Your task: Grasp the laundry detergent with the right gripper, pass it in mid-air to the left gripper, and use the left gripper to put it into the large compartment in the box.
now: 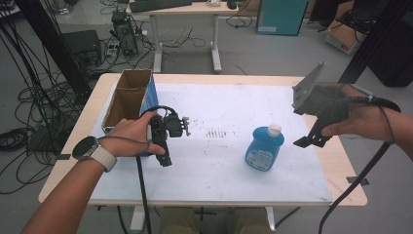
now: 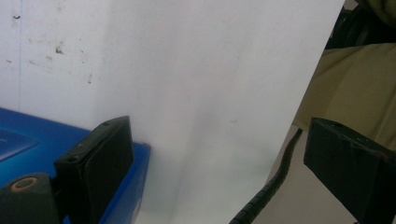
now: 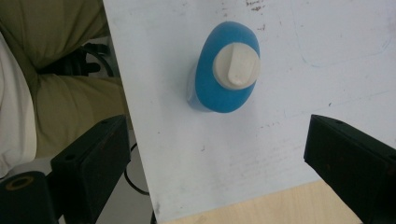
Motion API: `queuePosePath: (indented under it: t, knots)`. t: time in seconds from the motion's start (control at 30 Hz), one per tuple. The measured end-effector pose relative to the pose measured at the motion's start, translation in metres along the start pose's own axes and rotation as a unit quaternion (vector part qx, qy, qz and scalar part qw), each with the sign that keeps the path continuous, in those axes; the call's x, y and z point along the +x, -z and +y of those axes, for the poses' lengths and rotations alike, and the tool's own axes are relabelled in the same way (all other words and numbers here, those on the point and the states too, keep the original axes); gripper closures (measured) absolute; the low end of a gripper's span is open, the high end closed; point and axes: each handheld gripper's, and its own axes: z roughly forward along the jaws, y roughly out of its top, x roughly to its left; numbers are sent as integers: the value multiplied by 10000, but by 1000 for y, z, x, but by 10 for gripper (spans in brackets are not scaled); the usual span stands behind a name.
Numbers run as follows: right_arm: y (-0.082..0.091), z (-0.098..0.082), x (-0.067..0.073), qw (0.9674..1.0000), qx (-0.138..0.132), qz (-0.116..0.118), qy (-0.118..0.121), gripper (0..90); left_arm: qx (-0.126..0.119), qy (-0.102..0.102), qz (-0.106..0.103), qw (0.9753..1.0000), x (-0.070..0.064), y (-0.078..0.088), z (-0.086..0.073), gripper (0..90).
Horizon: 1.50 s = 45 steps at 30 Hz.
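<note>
High view: the blue plastic bottle with a white cap point(image 1: 264, 148) stands right of centre on the white worktop point(image 1: 219, 165). The left tongs point(image 1: 165, 158) hang beside an open cardboard box with blue sides point(image 1: 127, 100), and the right tongs point(image 1: 307, 141) hover just right of the bottle.

Left gripper view: jaws spread wide, holding nothing, the box's blue side point(image 2: 28, 140) at lower left.

Right gripper view: jaws released, bottle point(image 3: 226, 70) at upper centre.

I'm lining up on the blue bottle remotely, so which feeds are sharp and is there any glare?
High view: evenly lit, slightly soft, the blue plastic bottle with white cap readable on the white table mat, no harsh glare. Right gripper view: bottle fairly crisp from above, near jaws soft. Left gripper view: hazy, mat washed out, blue-sided cardboard box blurred.
</note>
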Motion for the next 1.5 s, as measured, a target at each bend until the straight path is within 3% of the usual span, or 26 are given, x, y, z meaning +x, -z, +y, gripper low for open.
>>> queuePosePath:
  t: [1.13,1.5]
  knots:
    - [-30,-35,-4,9977,-41,-17,-670,69,-48,29,-20,10000,0,-10,1,89]
    - [-43,-45,-2,9927,-160,-109,-1194,69,-46,56,-38,10000,0,-11,0,89]
